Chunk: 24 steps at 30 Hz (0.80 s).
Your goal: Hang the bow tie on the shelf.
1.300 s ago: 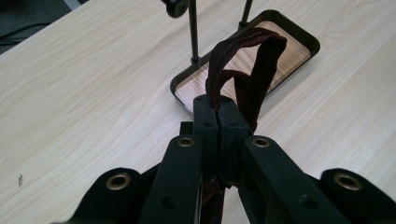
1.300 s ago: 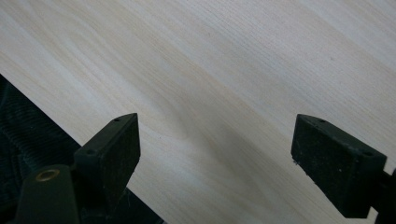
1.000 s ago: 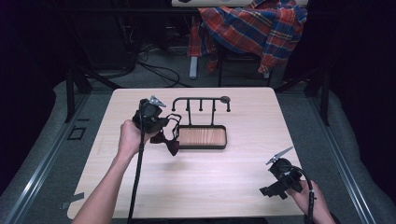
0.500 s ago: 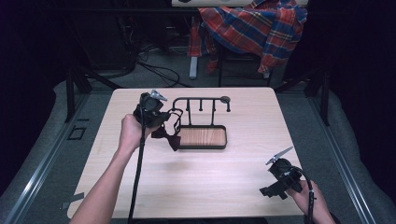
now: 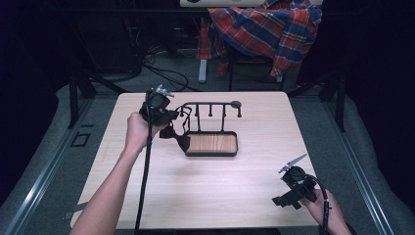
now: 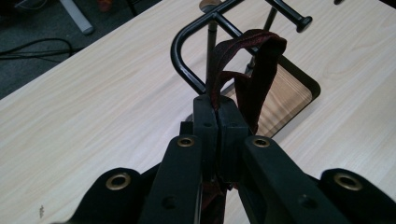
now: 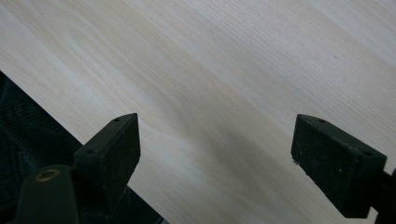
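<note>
The left gripper (image 6: 218, 109) has its jaws pressed together on a dark red strap (image 6: 243, 60), which rises straight out from between the pads and loops over the bent end of the rack (image 6: 187, 56) just ahead of them. In the high view the same strap (image 5: 177, 138) hangs down below the jaws, its loose end beside the rack's tray (image 5: 211, 144). Pinching it near the top probably keeps the loop open and taut enough to hook over the bar or one of the pegs; the grip looks chosen for steering the loop, not for carrying weight.

The right gripper (image 7: 215, 154) has its jaws wide apart with nothing between them, only bare wood beyond. It (image 5: 288, 188) sits well apart from the rack, near the worktop's near right corner, seemingly parked out of the way while the left one works.

The worktop (image 5: 244, 176) is pale wood grain, smooth and otherwise uncluttered. Around it the room is dark, with grey flooring, cables (image 5: 161, 73) on the floor behind, and a plaid shirt (image 5: 266, 27) draped over something past the far edge.
</note>
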### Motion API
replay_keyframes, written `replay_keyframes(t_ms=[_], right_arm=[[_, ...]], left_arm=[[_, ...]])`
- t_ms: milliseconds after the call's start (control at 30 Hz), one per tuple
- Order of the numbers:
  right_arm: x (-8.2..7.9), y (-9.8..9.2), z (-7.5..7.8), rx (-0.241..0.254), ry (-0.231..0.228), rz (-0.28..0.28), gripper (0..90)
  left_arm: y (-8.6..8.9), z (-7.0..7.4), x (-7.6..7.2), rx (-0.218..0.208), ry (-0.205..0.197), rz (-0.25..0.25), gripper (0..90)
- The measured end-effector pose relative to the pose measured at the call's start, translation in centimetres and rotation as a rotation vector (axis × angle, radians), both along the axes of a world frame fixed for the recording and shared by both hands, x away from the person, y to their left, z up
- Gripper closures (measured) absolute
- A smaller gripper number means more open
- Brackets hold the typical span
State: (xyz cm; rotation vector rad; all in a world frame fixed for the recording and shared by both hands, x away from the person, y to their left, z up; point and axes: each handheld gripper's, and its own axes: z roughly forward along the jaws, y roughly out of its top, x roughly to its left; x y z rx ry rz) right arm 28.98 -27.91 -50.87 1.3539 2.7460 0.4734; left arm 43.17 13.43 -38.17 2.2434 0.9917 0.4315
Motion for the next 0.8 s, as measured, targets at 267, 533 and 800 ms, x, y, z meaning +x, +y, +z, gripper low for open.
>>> replay_keyframes(t_ms=[267,533,800], right_arm=[[0.0,0.0,0.0,-0.005,0.002,0.005,15.5],[0.0,0.1,0.0,-0.004,0.009,0.006,15.5],[0.0,0.1,-0.1,-0.004,0.011,0.013,15.5]], left_arm=[[0.1,-0.3,1.0,0.017,0.008,0.022,88.5],[0.0,-1.0,1.8,0.05,0.018,0.044,88.5],[-0.4,-1.5,2.3,0.081,0.0,0.055,88.4]])
